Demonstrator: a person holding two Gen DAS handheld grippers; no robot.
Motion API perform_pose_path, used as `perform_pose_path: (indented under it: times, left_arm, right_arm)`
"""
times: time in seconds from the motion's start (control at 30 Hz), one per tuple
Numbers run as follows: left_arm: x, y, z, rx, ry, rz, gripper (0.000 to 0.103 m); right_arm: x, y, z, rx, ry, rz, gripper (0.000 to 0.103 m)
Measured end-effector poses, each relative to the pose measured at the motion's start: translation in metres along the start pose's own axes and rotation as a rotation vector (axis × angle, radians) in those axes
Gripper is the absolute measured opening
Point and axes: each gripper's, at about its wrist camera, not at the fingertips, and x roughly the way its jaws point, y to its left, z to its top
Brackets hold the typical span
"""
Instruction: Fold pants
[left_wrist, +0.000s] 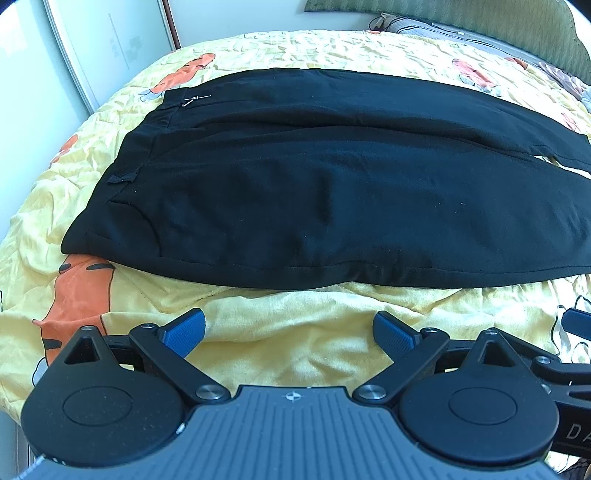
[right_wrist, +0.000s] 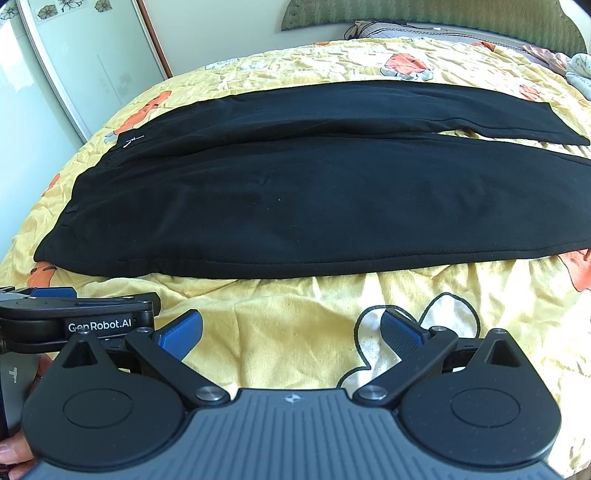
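Black pants (left_wrist: 314, 184) lie flat across the yellow bedspread (left_wrist: 303, 332), waistband to the left, both legs stretched to the right. The right wrist view shows the same pants (right_wrist: 314, 206) with the leg cuffs at the far right. My left gripper (left_wrist: 290, 330) hovers over bare bedspread just in front of the pants' near edge, open, nothing between its blue pads. My right gripper (right_wrist: 291, 332) is likewise open and empty, short of the near hem. The left gripper's body (right_wrist: 77, 314) shows beside it at the left.
The bed is covered by a yellow quilt (right_wrist: 295, 317) with orange cartoon prints. Pillows (left_wrist: 436, 26) and a green headboard (left_wrist: 461, 18) sit at the back right. A white wardrobe door (right_wrist: 92, 66) stands at the left beyond the bed's edge. A person's fingers (right_wrist: 11, 450) hold the handle.
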Motion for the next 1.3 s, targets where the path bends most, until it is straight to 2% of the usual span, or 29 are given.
perform_pose_path:
  times: [0.6,0.73,0.8,0.9,0.97,1.03,1.07,1.17,1.3]
  left_arm:
    - [0.0,-0.001,0.0,0.034,-0.011,-0.003,0.099]
    - [-0.007,0.007,0.004,0.017,-0.066,-0.021,0.099]
    - [-0.012,0.012,0.009,0.018,-0.113,0.005,0.099]
    - [-0.014,0.024,0.02,0.014,-0.169,0.016,0.099]
    - [-0.011,0.036,0.03,-0.016,-0.167,-0.009,0.099]
    - [-0.004,0.049,0.041,-0.051,-0.155,-0.021,0.098]
    - [-0.001,0.055,0.046,-0.057,-0.158,-0.016,0.098]
    - [0.006,0.066,0.064,-0.059,-0.18,0.061,0.098]
    - [0.018,0.09,0.092,-0.123,-0.185,0.082,0.097]
  right_arm:
    - [0.002,0.001,0.003,-0.005,0.003,0.006,0.103]
    - [0.002,0.002,0.008,-0.01,-0.013,0.042,0.103]
    - [-0.003,0.003,0.014,-0.034,-0.064,0.085,0.103]
    - [-0.018,0.009,0.035,-0.14,-0.242,0.16,0.103]
    - [-0.023,0.017,0.052,-0.286,-0.37,0.19,0.103]
    - [-0.016,0.026,0.072,-0.451,-0.429,0.236,0.103]
    - [-0.009,0.029,0.083,-0.501,-0.431,0.263,0.103]
    - [0.024,0.033,0.127,-0.572,-0.4,0.351,0.103]
    - [0.09,0.036,0.196,-0.58,-0.264,0.438,0.103]
